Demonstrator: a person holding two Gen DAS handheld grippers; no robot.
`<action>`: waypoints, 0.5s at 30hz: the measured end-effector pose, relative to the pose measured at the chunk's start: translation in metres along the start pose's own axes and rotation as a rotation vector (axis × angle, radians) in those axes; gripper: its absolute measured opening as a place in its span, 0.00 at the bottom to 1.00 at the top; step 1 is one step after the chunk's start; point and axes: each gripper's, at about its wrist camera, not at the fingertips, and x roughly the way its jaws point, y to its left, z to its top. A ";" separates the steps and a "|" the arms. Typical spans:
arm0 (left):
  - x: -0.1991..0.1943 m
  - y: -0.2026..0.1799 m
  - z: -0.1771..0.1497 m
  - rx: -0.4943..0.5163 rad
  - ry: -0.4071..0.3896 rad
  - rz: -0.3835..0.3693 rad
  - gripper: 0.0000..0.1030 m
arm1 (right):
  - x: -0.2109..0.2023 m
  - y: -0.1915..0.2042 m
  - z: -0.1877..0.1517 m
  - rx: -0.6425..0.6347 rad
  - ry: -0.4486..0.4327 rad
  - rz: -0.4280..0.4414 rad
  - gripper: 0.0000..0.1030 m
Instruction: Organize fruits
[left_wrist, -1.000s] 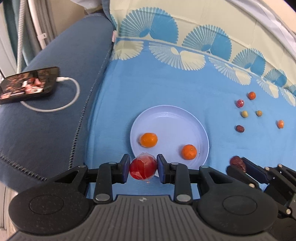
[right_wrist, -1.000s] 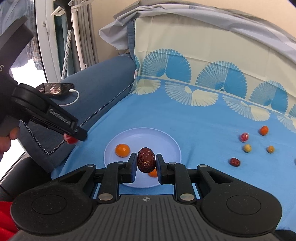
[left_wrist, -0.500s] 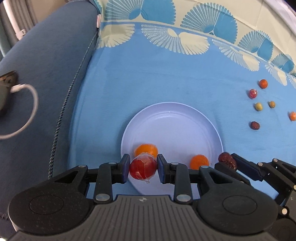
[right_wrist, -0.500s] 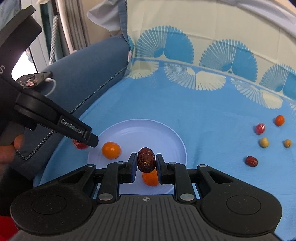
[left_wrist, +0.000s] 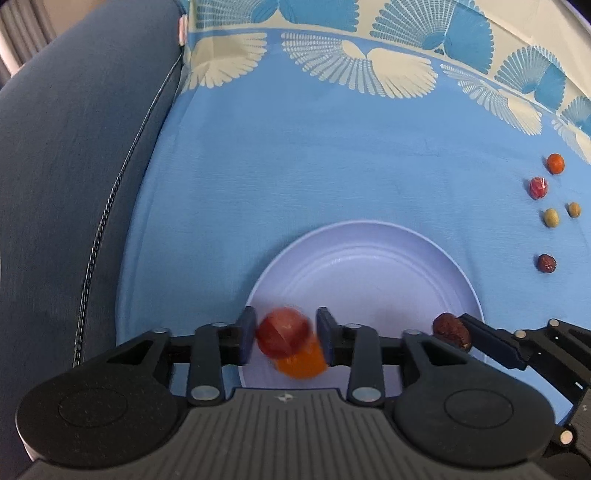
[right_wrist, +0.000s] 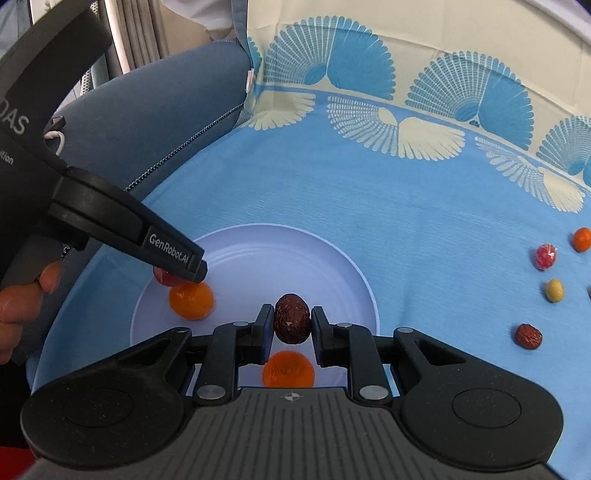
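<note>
Opening over the near left rim of the white plate (left_wrist: 362, 258), the left tongs (left_wrist: 286, 341) are letting go of a red wrapped fruit (left_wrist: 282, 332): it sits blurred between the spreading jaws, with a gap showing at the right pad, directly above an orange (left_wrist: 301, 363) already on the plate. The right tongs (right_wrist: 289, 325) are pressed onto a dark red date (right_wrist: 291, 323), long axis upright, hovering over the near middle of the plate with a second orange (right_wrist: 289, 369) just below. Judgement: the date's drop comes next; the plate lies straight beneath, so only release is needed. Loose fruits (left_wrist: 550, 218) wait on the blue cloth (left_wrist: 295, 166) at far right, nearer the right hand.
</note>
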 end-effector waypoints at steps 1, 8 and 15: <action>-0.002 0.000 0.002 0.003 -0.006 -0.003 0.66 | 0.002 0.000 0.002 0.002 0.005 0.007 0.22; -0.047 0.010 -0.008 -0.026 -0.082 0.022 1.00 | -0.022 0.000 0.011 0.017 -0.018 -0.010 0.89; -0.091 0.019 -0.072 -0.080 -0.032 0.051 1.00 | -0.087 0.003 -0.028 0.008 0.023 0.021 0.97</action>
